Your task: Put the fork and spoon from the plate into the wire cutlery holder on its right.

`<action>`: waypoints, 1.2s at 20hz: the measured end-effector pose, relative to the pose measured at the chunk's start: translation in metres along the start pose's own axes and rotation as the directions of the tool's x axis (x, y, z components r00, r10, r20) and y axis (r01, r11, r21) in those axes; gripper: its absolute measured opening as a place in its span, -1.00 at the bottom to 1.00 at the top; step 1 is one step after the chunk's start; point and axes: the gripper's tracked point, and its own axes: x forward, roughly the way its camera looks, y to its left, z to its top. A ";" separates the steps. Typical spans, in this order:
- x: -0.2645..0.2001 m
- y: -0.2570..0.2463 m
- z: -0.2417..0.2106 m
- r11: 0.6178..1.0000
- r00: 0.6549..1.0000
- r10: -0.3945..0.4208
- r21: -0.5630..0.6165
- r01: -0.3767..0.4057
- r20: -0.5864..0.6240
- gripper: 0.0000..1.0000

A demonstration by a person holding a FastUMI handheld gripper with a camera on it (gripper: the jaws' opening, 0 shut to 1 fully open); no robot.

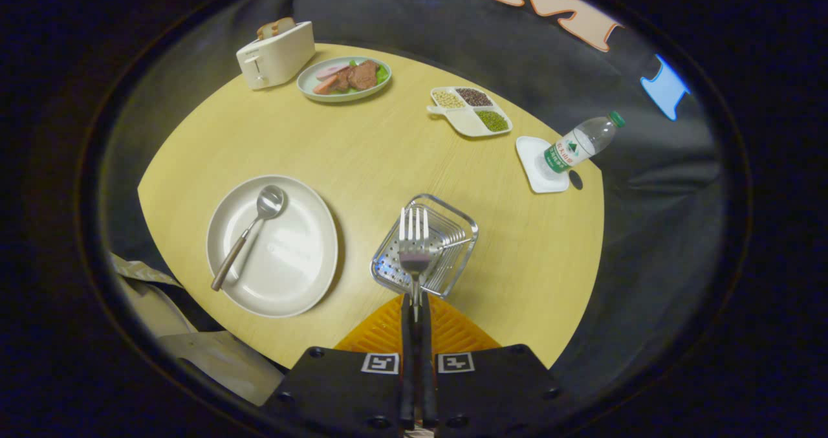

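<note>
My gripper (414, 308) is shut on the fork (414, 244), both fingers pressing its handle. The fork points forward with its tines up, held over the wire cutlery holder (453, 231), which stands just ahead of the fingers. The holder has a square wire rim and a perforated metal bottom. To its left lies the white plate (304, 263). The spoon (252, 228) rests on that plate, its bowl toward the far side and its brown handle toward the near rim.
On the round wooden table (362, 153), a white toaster (275, 55) and a plate of food (344, 79) stand at the far side. A divided dish of beans (471, 110) and a water bottle (579, 143) on a white coaster sit beyond the holder.
</note>
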 end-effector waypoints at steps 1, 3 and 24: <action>0.003 -0.001 -0.001 1.000 1.000 -0.001 -0.003 0.001 -0.011 -0.84; 0.008 -0.004 0.000 1.000 1.000 0.002 0.001 -0.002 -0.028 -0.84; 0.002 -0.003 0.021 1.000 1.000 0.017 0.016 -0.017 0.003 0.13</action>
